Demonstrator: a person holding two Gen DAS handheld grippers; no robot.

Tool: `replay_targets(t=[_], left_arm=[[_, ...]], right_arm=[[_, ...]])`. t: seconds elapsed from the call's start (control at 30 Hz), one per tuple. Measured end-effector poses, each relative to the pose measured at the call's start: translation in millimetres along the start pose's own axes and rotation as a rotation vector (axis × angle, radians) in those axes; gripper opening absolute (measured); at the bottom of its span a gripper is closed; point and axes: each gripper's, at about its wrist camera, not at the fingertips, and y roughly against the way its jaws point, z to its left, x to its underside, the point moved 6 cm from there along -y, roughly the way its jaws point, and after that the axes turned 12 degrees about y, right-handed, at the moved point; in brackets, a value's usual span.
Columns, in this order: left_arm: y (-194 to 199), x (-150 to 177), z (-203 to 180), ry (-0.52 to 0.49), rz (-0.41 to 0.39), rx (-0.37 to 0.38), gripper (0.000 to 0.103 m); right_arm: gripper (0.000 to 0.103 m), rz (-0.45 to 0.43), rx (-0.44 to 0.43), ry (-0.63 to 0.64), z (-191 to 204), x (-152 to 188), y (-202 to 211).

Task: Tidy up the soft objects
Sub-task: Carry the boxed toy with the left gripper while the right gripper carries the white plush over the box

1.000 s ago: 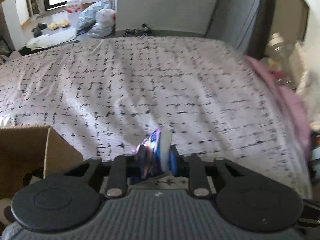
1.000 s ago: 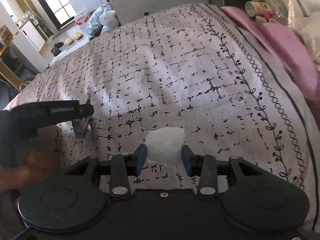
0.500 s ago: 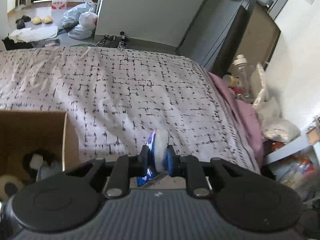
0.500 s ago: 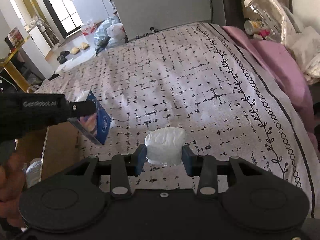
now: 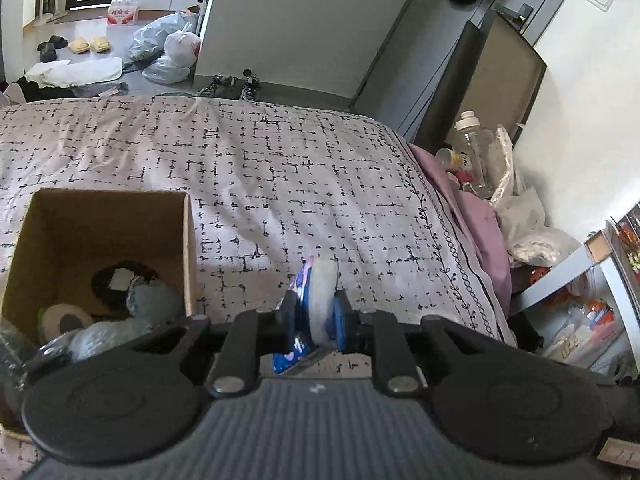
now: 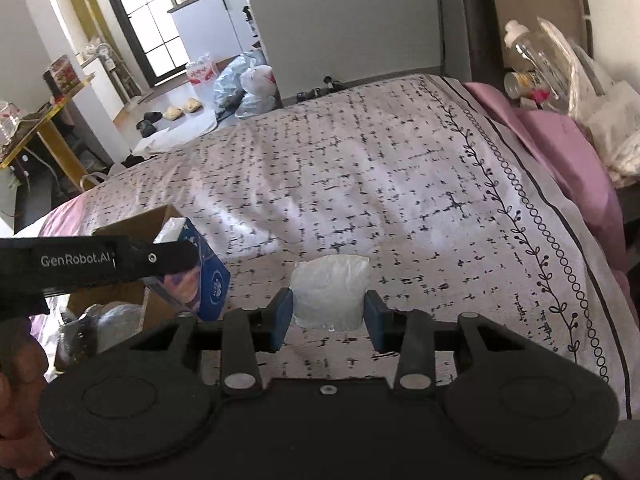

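Note:
My left gripper (image 5: 312, 316) is shut on a blue tissue pack (image 5: 310, 300), squeezed thin between its pads and held above the patterned bedspread (image 5: 280, 168). The right wrist view shows that same blue tissue pack (image 6: 208, 280) hanging at the left under the left gripper (image 6: 176, 264). My right gripper (image 6: 328, 314) is shut on a white plastic-wrapped tissue pack (image 6: 328, 294). An open cardboard box (image 5: 108, 216) sits on the bed to the left, with plush toys (image 5: 148, 300) inside it.
A pink sheet (image 6: 560, 136) runs along the bed's right edge. Bottles and bags (image 5: 476, 156) crowd the stand beside the headboard. Plastic bags (image 5: 168, 48) and slippers lie on the floor beyond the bed. A person's hand (image 6: 16, 376) holds the left gripper.
Both grippers have risen from the bed with their packs. The left one has moved toward the box, so its open top and the toys inside now show.

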Motion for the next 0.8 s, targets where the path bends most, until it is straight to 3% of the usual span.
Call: replay_targets(t=[0.27,0.8], left_arm=[[23.5,3.4,11.1,0.002,-0.016,0.01,0.017],[68.3,-20.7,59.2,0.061,-0.092,-0.028,0.017]], right_arm=[[0.039,-0.02,0.031,0.058,26.6,-5.7,14.2],[0.039,-0.071,0.044,0.151,85.2,-26.6,16.2]])
